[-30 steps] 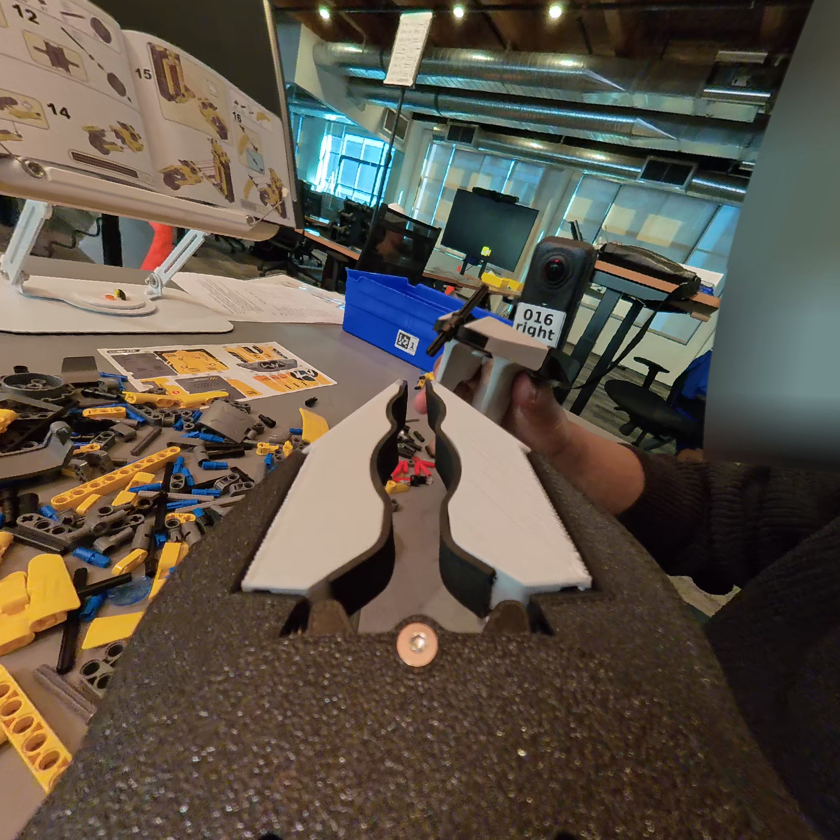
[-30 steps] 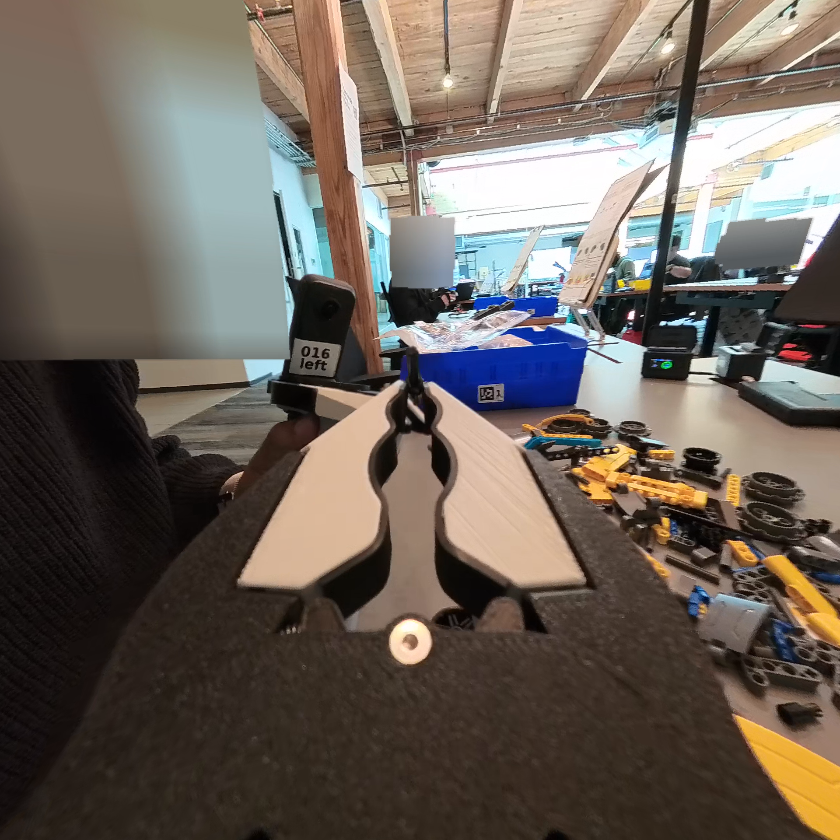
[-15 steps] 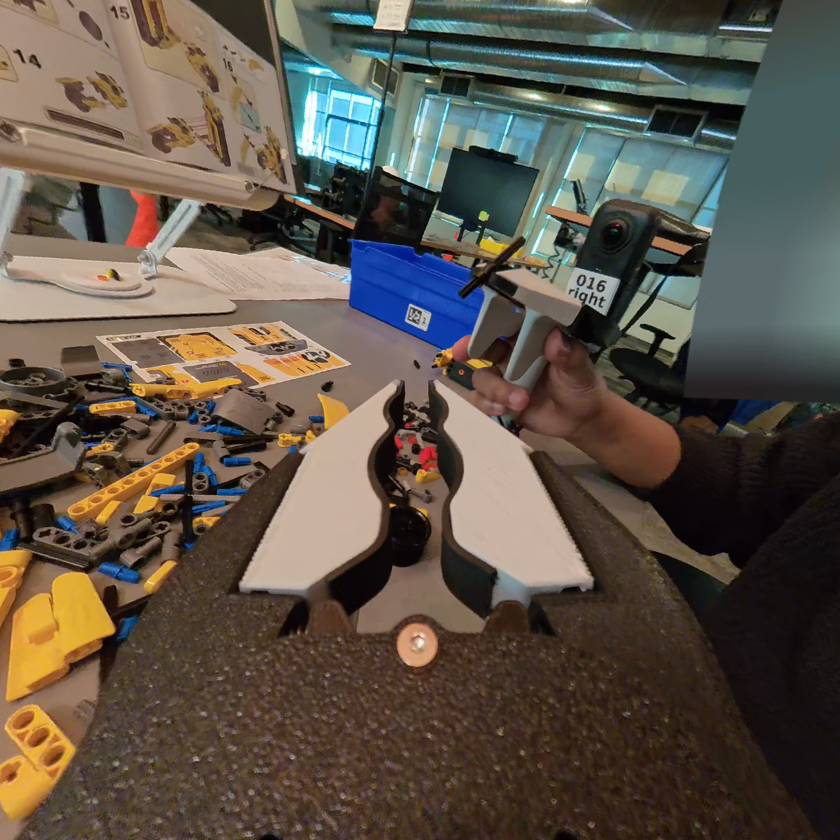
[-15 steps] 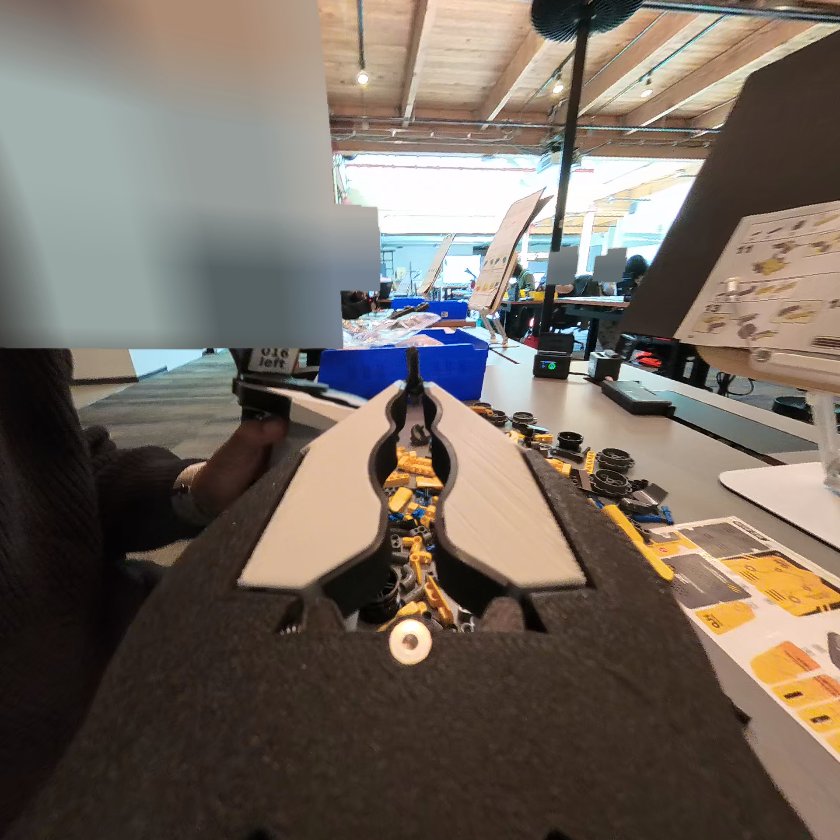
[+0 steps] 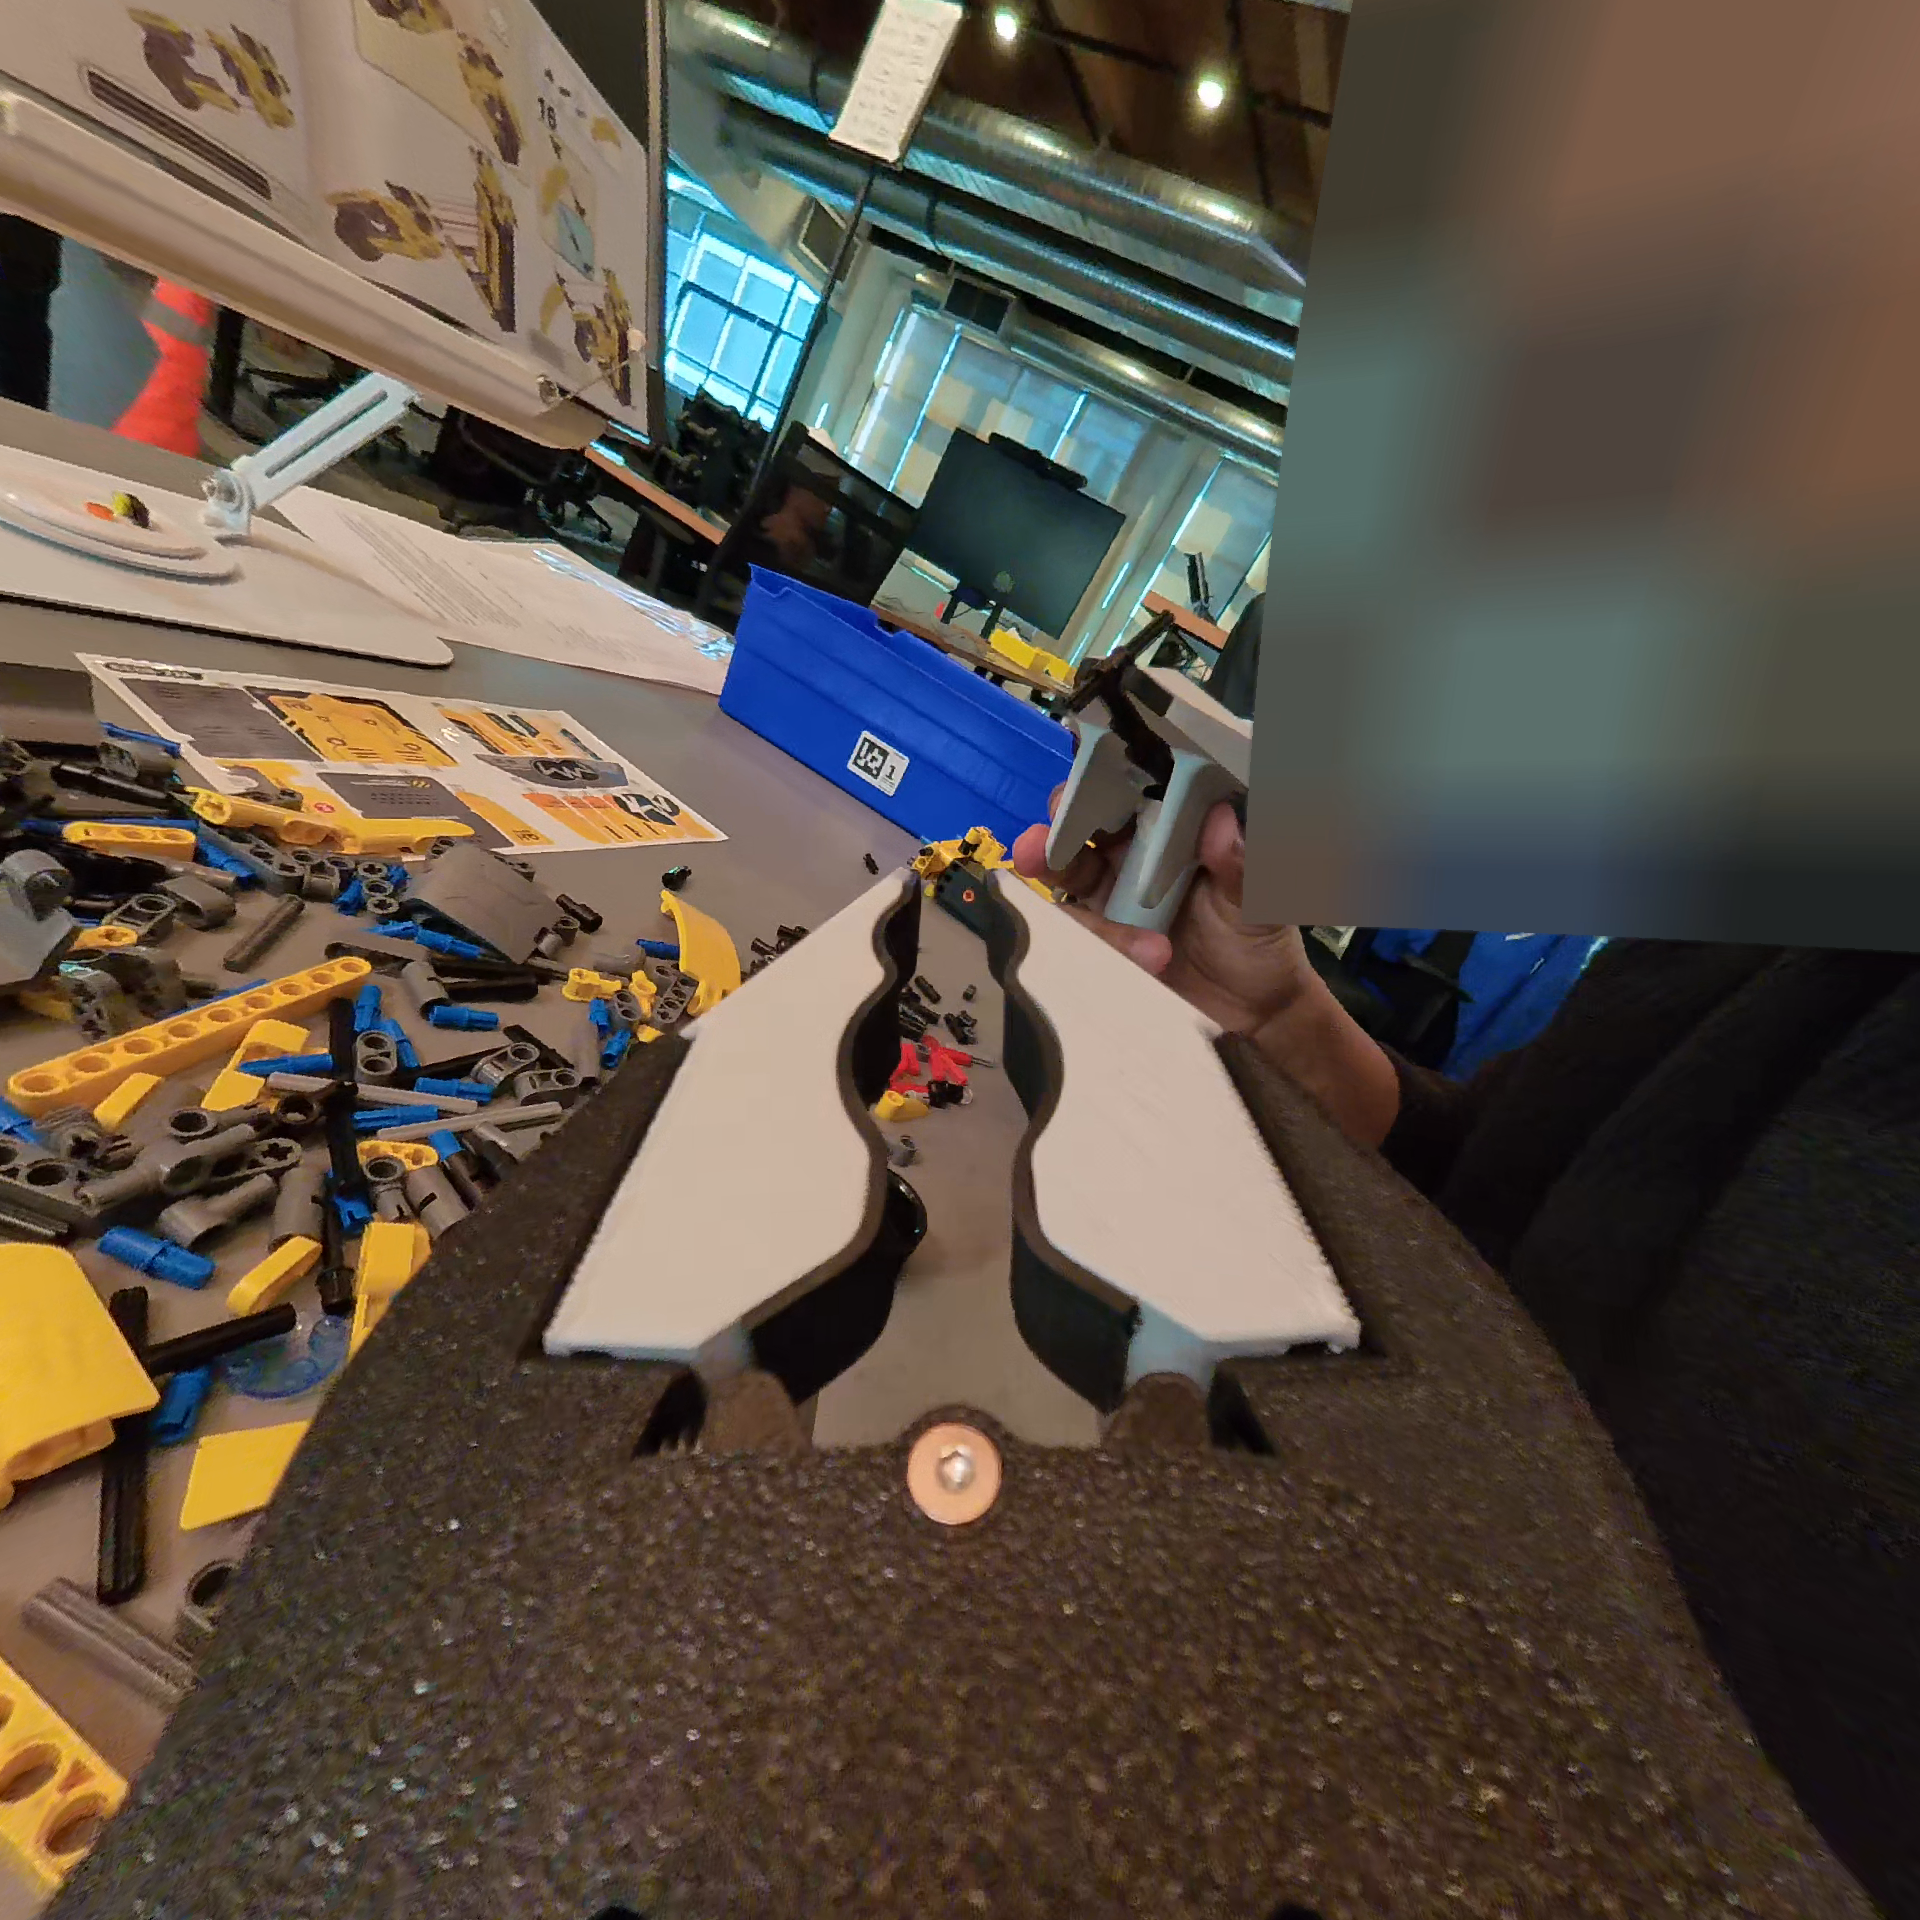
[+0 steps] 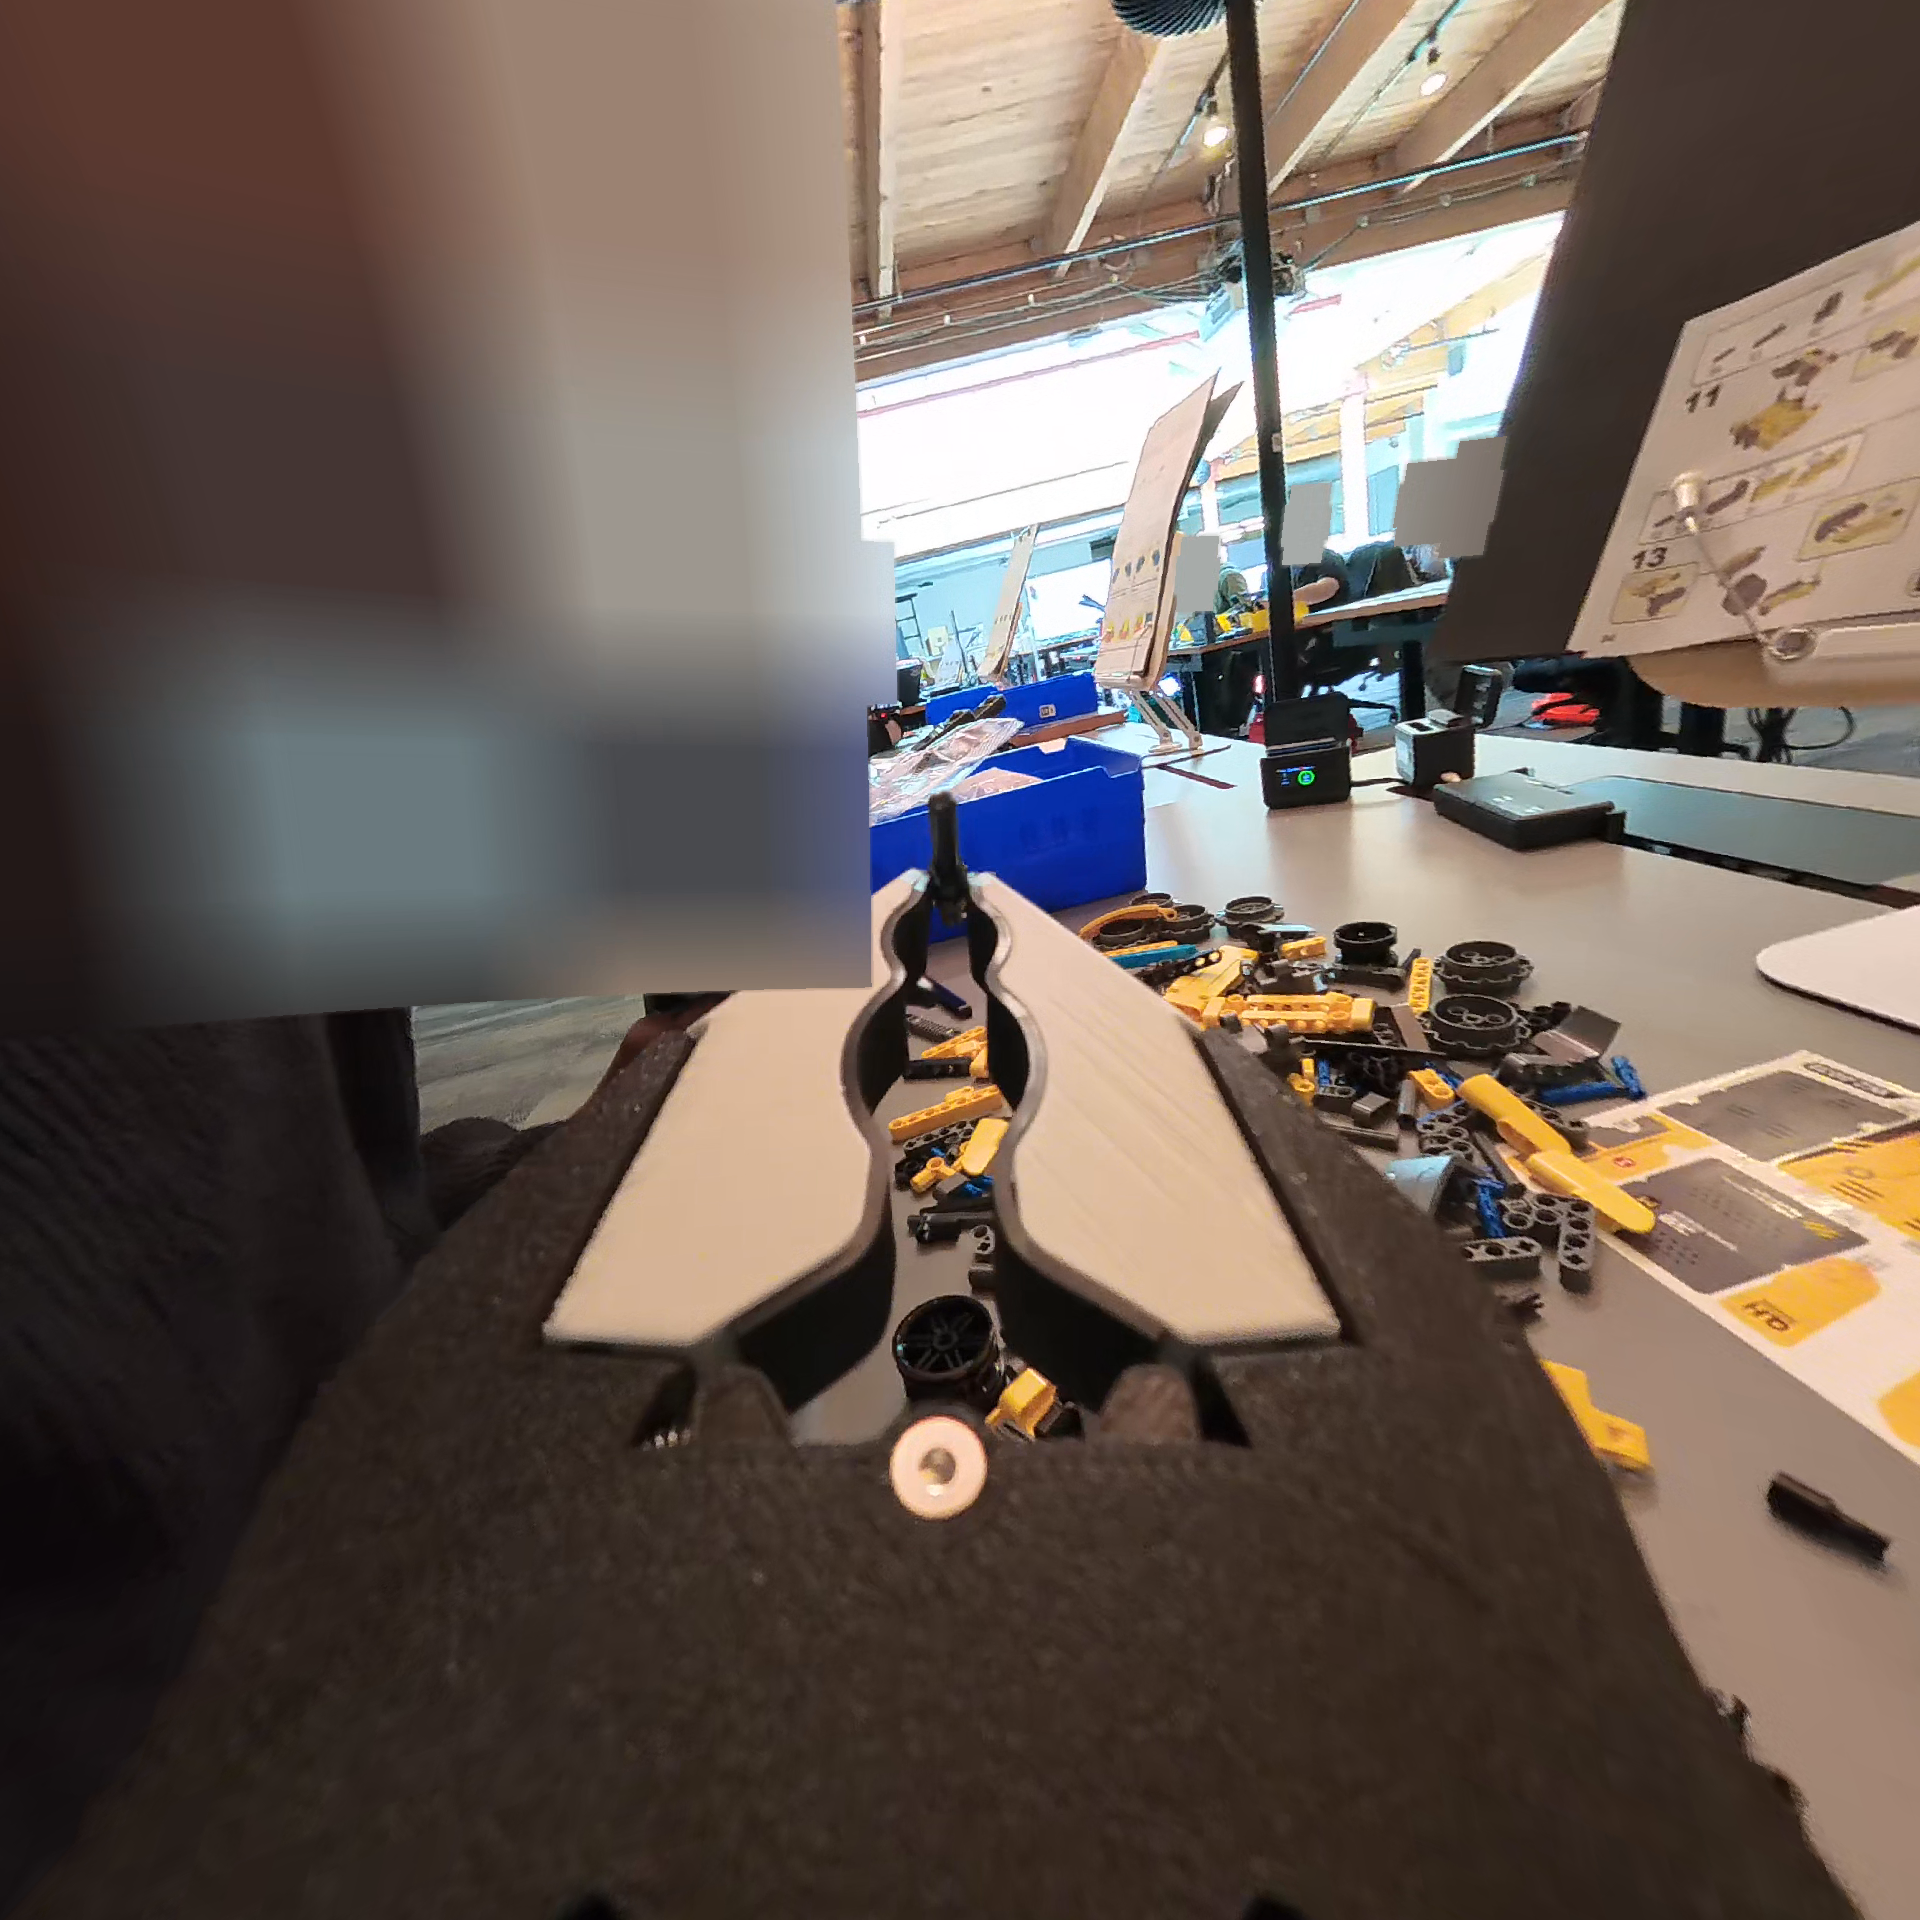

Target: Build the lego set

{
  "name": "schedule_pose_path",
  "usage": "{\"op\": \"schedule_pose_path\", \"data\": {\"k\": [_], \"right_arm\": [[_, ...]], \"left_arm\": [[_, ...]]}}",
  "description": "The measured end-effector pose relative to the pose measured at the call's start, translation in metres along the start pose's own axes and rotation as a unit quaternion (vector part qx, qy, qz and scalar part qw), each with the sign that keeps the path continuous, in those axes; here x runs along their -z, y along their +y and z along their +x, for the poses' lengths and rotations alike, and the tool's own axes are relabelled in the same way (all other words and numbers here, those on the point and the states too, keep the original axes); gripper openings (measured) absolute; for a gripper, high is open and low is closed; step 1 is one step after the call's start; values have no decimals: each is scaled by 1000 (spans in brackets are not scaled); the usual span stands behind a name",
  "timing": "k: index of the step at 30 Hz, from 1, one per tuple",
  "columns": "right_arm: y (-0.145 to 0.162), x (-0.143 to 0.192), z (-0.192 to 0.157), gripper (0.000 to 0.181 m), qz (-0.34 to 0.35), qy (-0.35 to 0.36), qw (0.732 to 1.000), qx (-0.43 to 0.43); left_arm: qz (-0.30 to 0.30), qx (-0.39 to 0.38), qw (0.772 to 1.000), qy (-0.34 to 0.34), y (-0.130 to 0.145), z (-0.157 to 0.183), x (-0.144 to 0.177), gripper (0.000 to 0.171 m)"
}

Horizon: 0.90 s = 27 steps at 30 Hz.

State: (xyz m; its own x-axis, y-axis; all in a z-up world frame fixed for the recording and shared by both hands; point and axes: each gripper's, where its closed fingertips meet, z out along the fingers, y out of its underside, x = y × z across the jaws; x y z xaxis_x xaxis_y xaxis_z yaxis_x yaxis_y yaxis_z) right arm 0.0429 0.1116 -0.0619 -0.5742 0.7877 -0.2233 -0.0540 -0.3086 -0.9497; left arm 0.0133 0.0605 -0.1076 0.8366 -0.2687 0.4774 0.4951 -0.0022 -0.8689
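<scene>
My left gripper [image 5: 954, 888] is open and empty, held low over the grey table. Small red and black pieces [image 5: 930, 1065] lie on the table between its fingers. A small yellow and black assembly [image 5: 961, 860] sits just past its tips. My right gripper [image 6: 945, 888] is shut on a thin black pin [image 6: 942, 831] that sticks up from its tips. It hovers over a pile of yellow, black, grey and blue building parts [image 6: 1351, 1039], with a black wheel [image 6: 940, 1345] below it. In the left wrist view the right gripper [image 5: 1117, 717] is in a hand [image 5: 1226, 956], right of my left fingertips.
Loose parts [image 5: 312, 1091] cover the table on the left. A blue bin [image 5: 883, 717] stands at the far edge and also shows in the right wrist view [image 6: 1029, 831]. A sticker sheet [image 5: 416, 748] lies flat. An open instruction booklet [image 5: 364, 156] rests on a white stand. Spacing between my two grippers at the tips: around 8 cm. Between my left fingertips and the black wheel [image 6: 940, 1345] there is roughly 10 cm.
The right gripper has swung to the right, from facing the left gripper to over the parts pile, still holding the pin. The left gripper stayed open and tilted.
</scene>
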Motion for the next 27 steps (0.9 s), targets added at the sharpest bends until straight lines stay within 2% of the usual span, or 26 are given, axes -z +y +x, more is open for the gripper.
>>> {"op": "schedule_pose_path", "data": {"k": [10,27], "right_arm": [[7,4,16,6,-13,24,1000,-12],[19,2,21,5,-38,32,999,1]], "left_arm": [[2,2,1000,2,-1,0,0,12],[4,-6,1000,-6,-1,-1,0,12]]}}
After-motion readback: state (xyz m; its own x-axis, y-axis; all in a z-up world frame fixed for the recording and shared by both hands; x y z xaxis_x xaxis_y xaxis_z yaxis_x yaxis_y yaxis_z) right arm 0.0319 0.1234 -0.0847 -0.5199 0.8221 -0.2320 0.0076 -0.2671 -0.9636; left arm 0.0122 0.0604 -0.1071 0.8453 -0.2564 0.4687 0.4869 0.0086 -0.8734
